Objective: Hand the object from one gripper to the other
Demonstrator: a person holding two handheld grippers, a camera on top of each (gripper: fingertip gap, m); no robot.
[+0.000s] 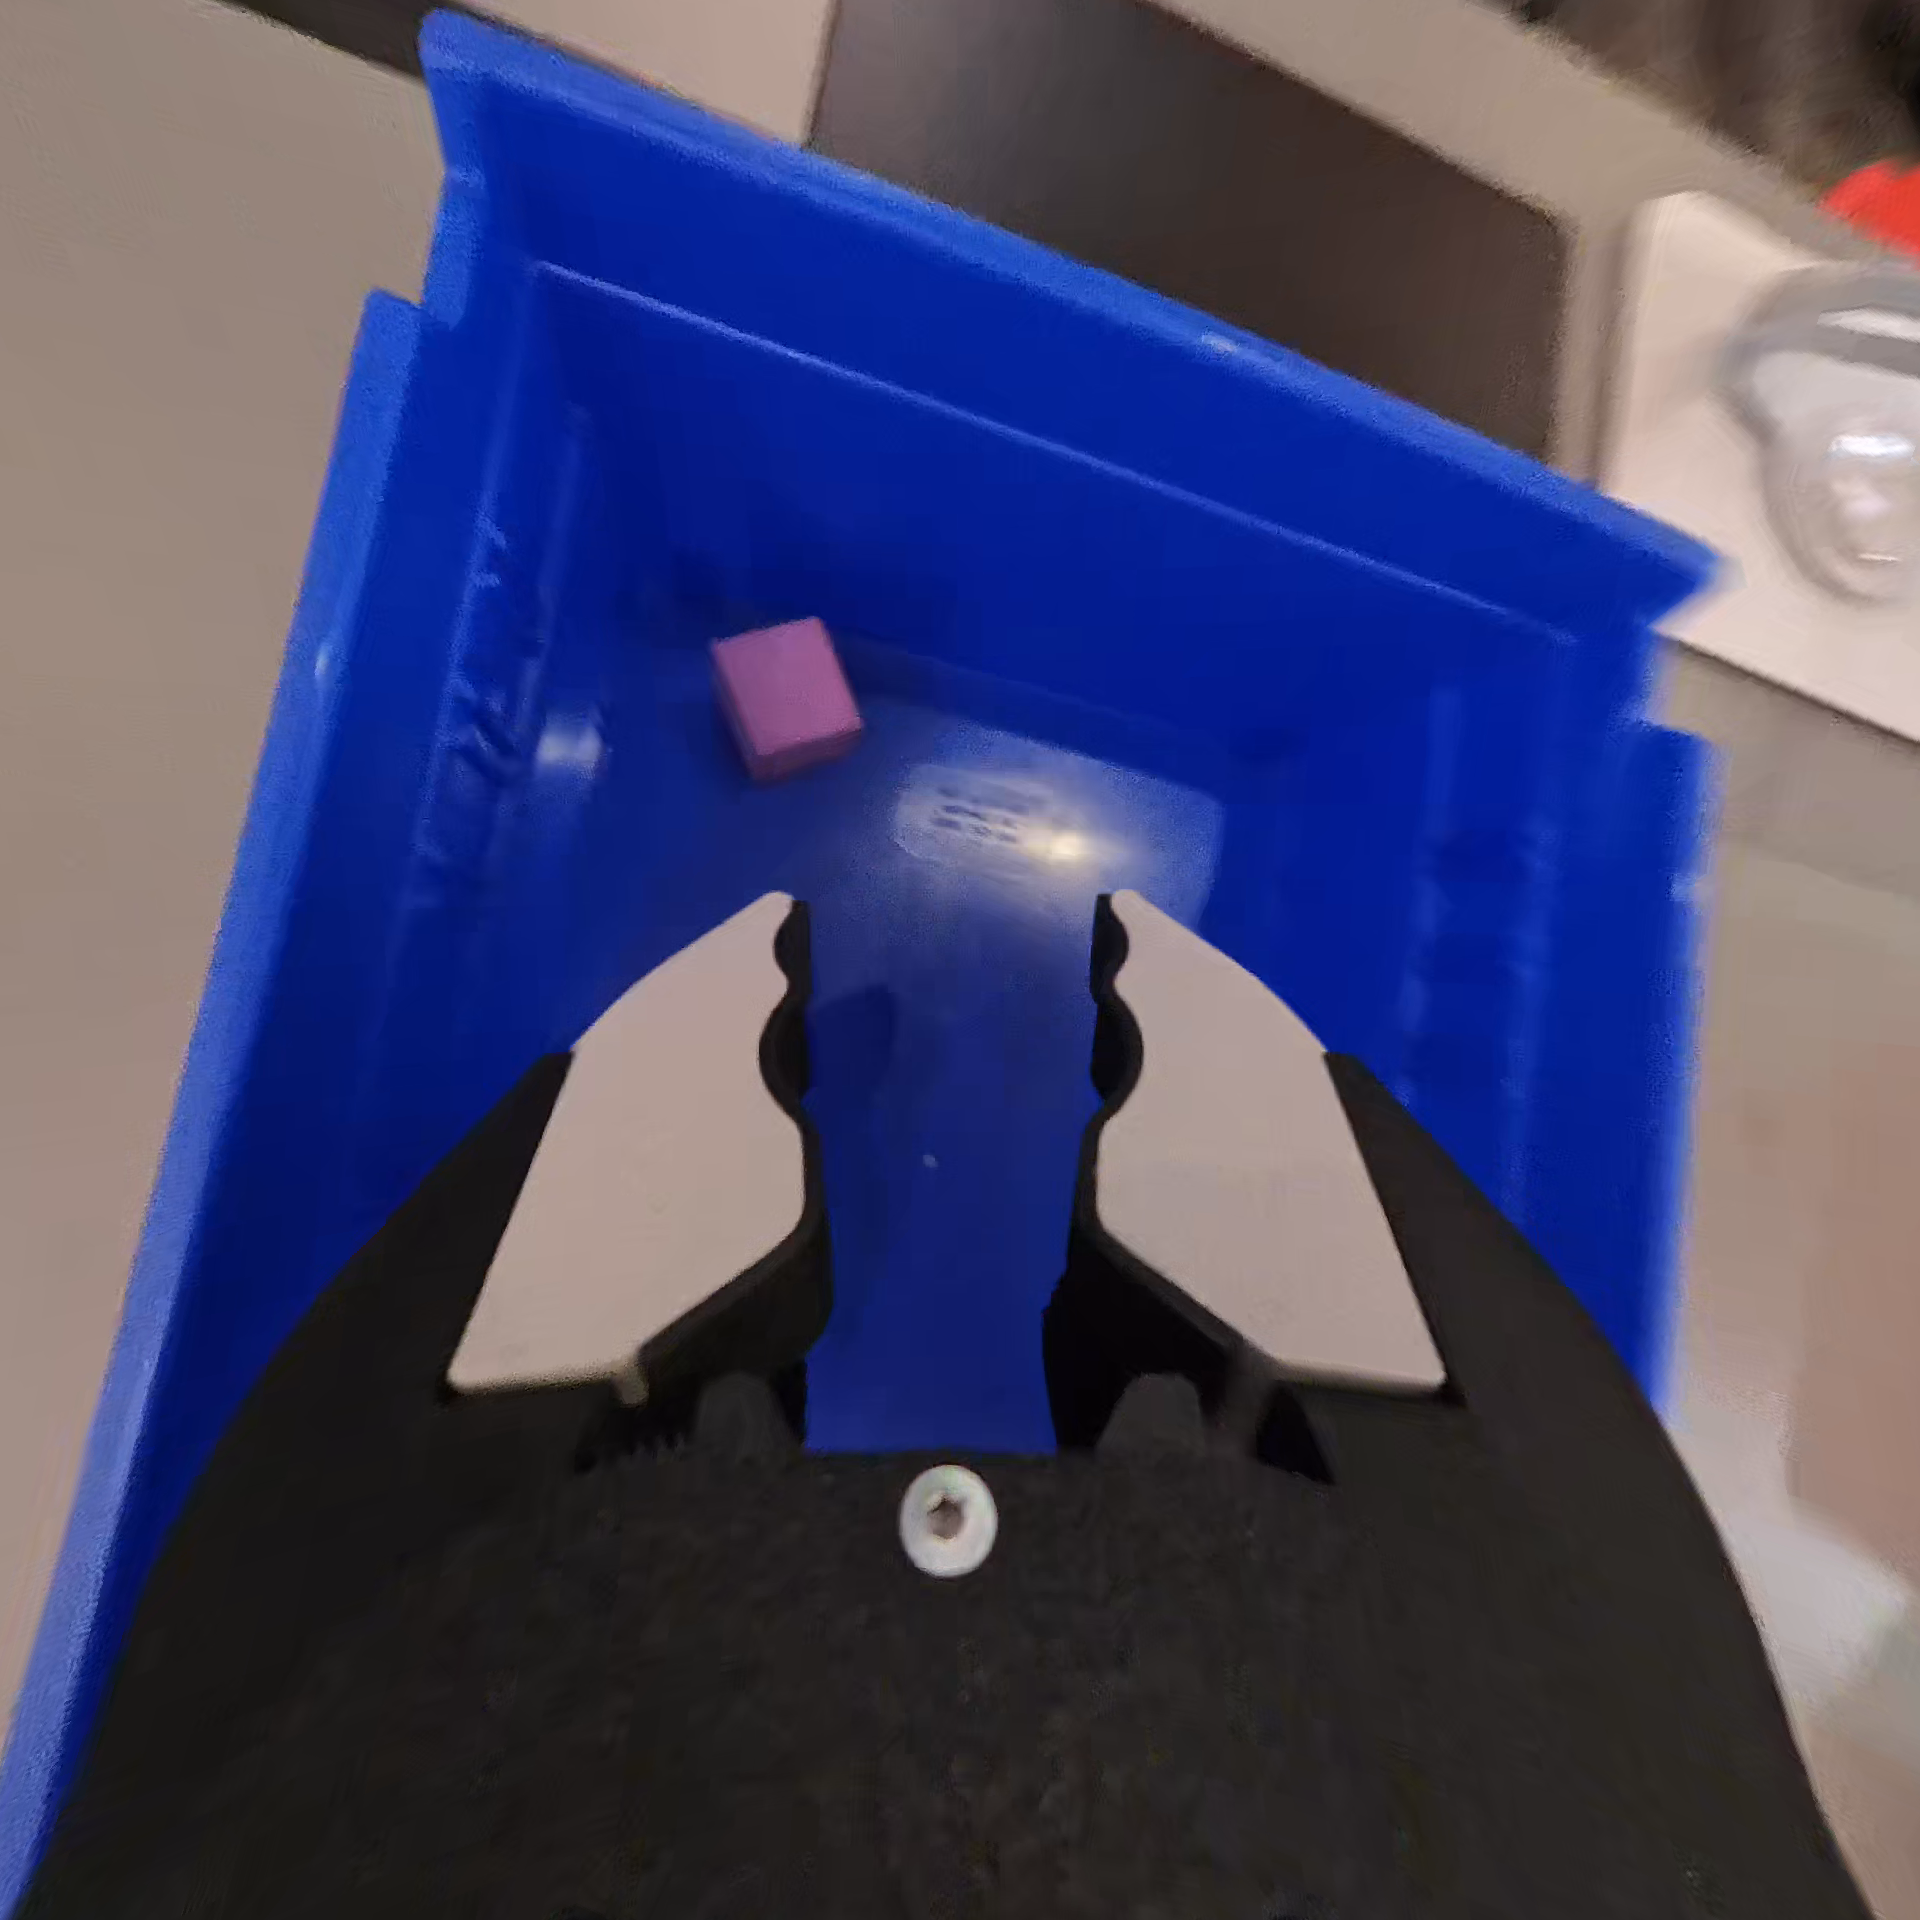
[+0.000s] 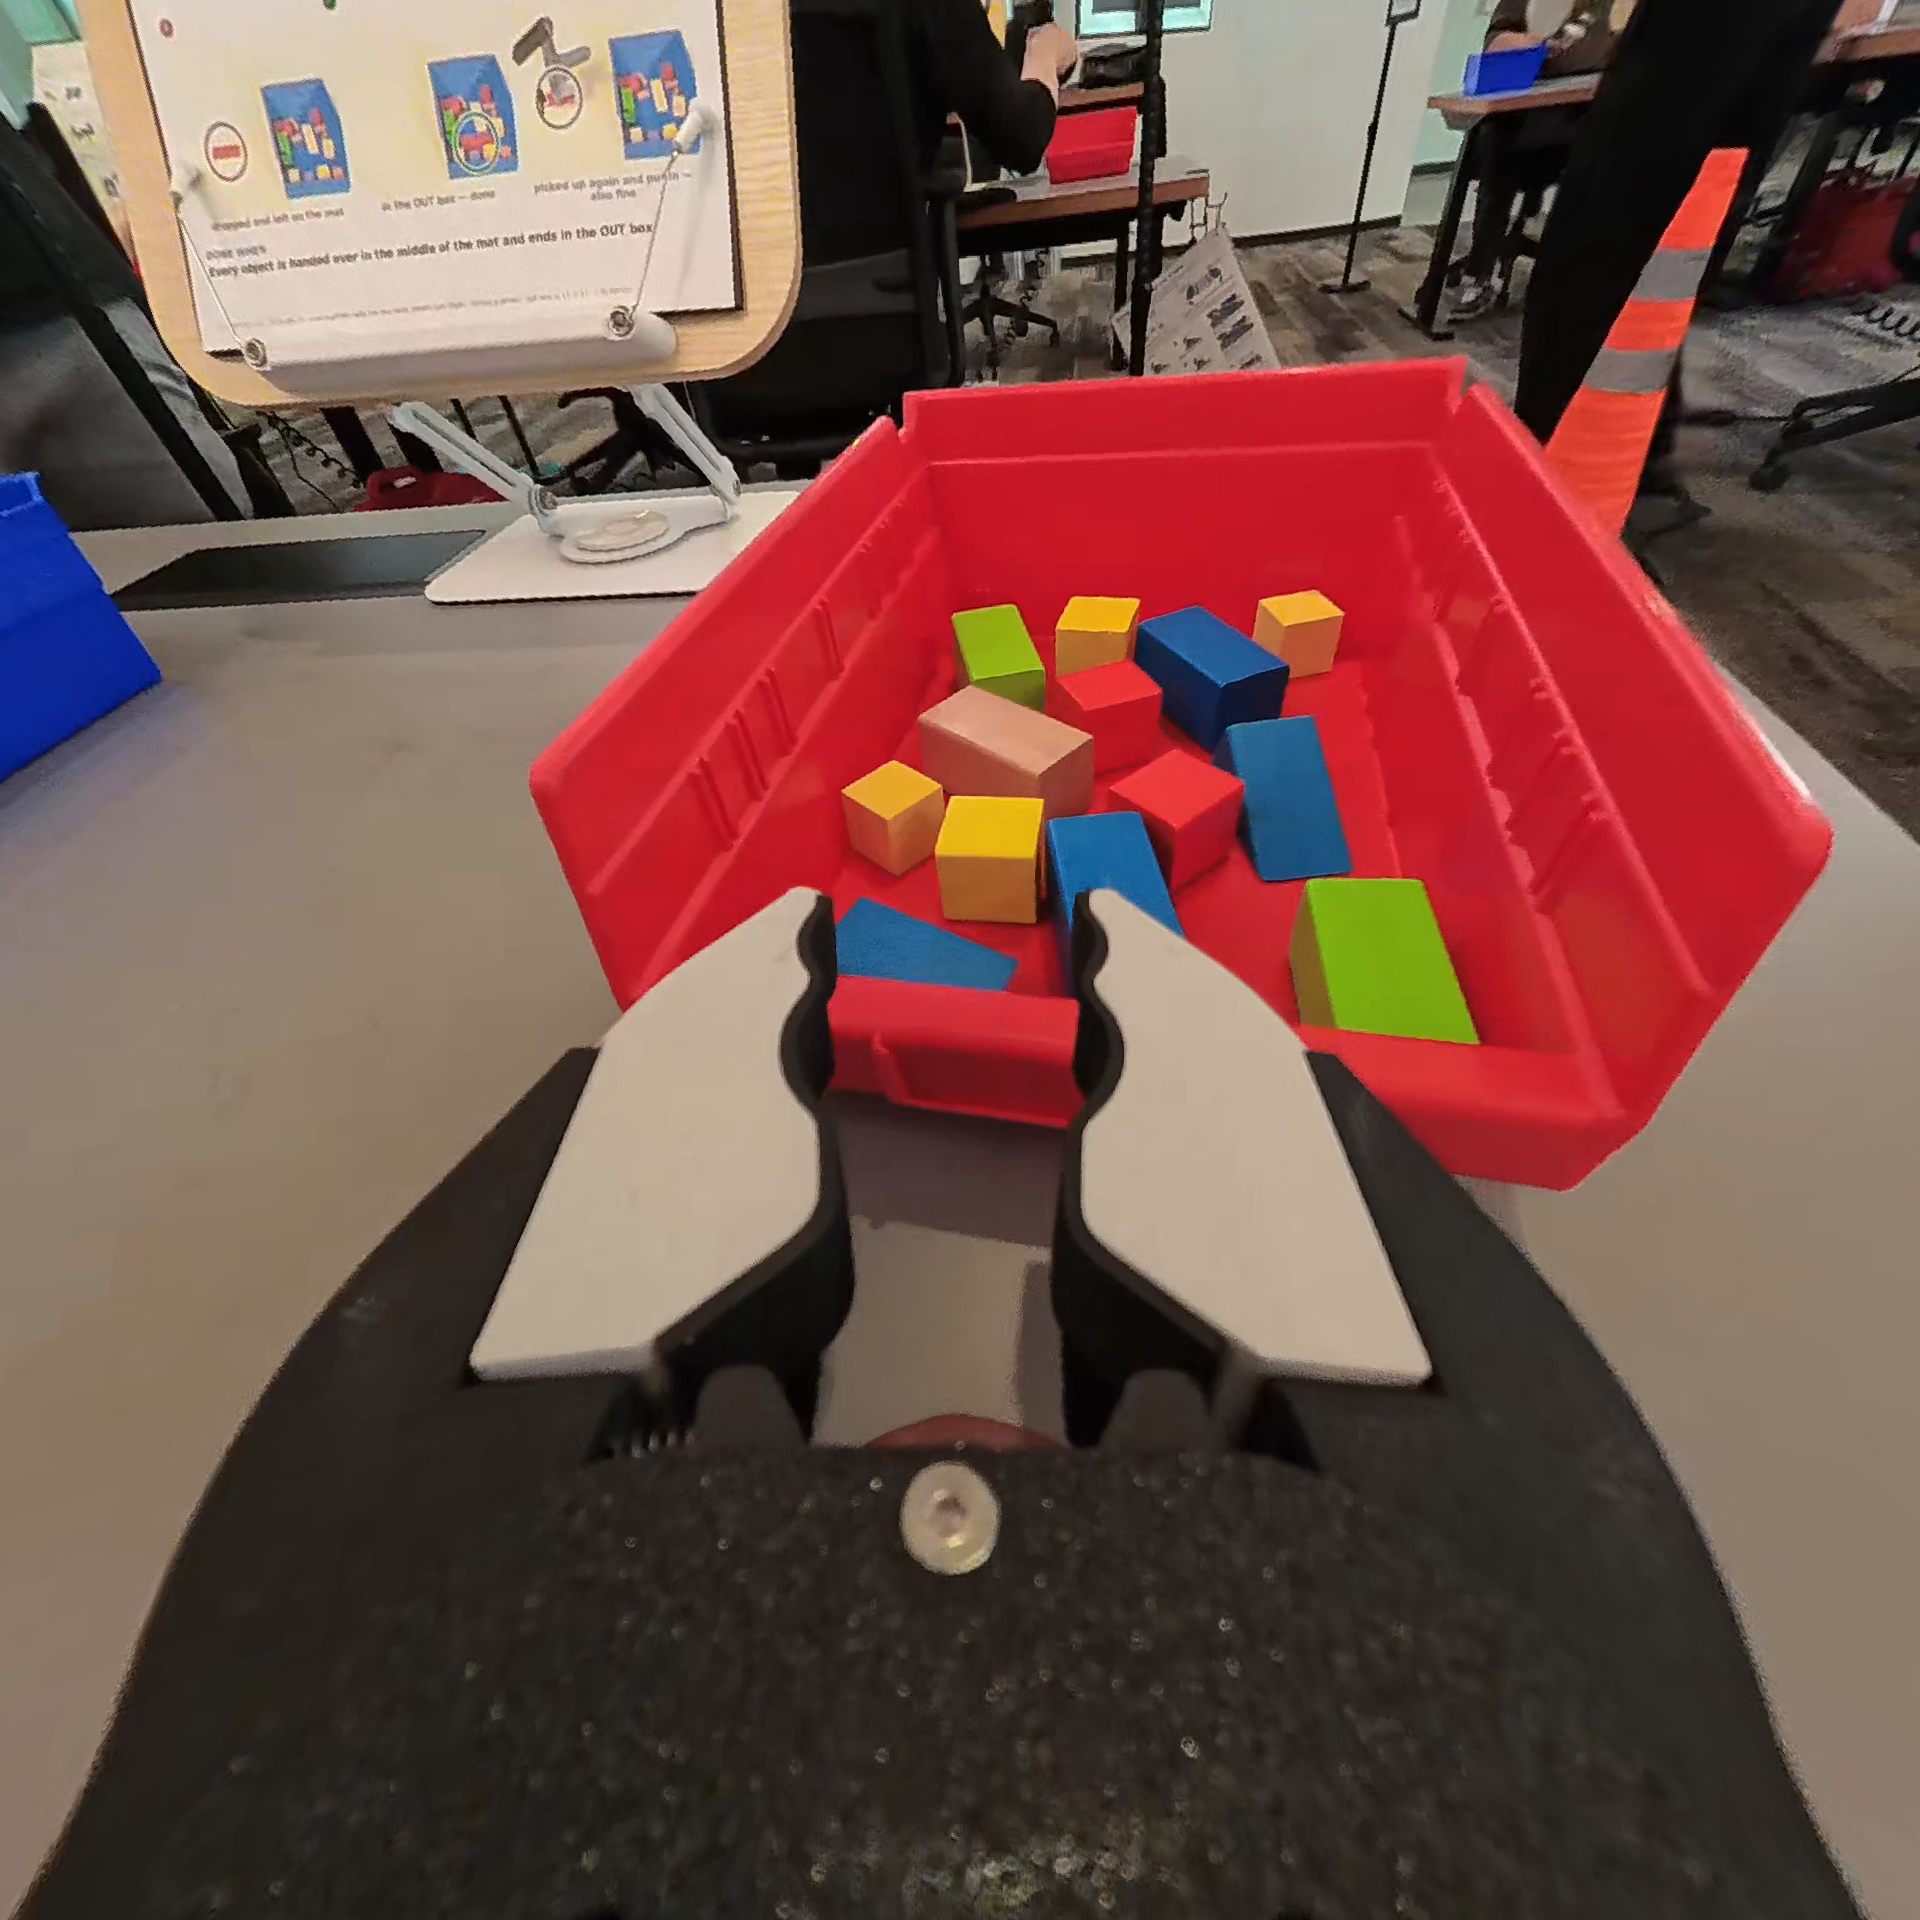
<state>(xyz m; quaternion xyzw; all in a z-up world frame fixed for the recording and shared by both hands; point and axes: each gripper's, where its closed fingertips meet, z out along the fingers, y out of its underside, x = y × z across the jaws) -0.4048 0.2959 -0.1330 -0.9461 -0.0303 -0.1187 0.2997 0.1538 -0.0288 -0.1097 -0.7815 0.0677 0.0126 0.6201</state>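
Observation:
In the left wrist view, a small purple block (image 1: pixel 787 694) lies on the floor of a blue bin (image 1: pixel 1039 582), near its far left corner. My left gripper (image 1: pixel 948 906) is open and empty above the bin's floor, short of the block and to its right. In the right wrist view, a red bin (image 2: pixel 1538 748) holds several wooden blocks: yellow (image 2: pixel 988 858), blue (image 2: pixel 1284 797), green (image 2: pixel 1377 961), red (image 2: pixel 1179 808) and a tan one (image 2: pixel 1006 750). My right gripper (image 2: pixel 948 914) is open and empty, just before the red bin's near rim.
A corner of the blue bin (image 2: pixel 52 644) shows at the left of the right wrist view. A stand with an instruction sheet (image 2: pixel 447 177) is behind on the grey table (image 2: pixel 260 883). An orange cone (image 2: pixel 1642 322), chairs and people are beyond. A clear plastic object (image 1: pixel 1839 436) lies right of the blue bin.

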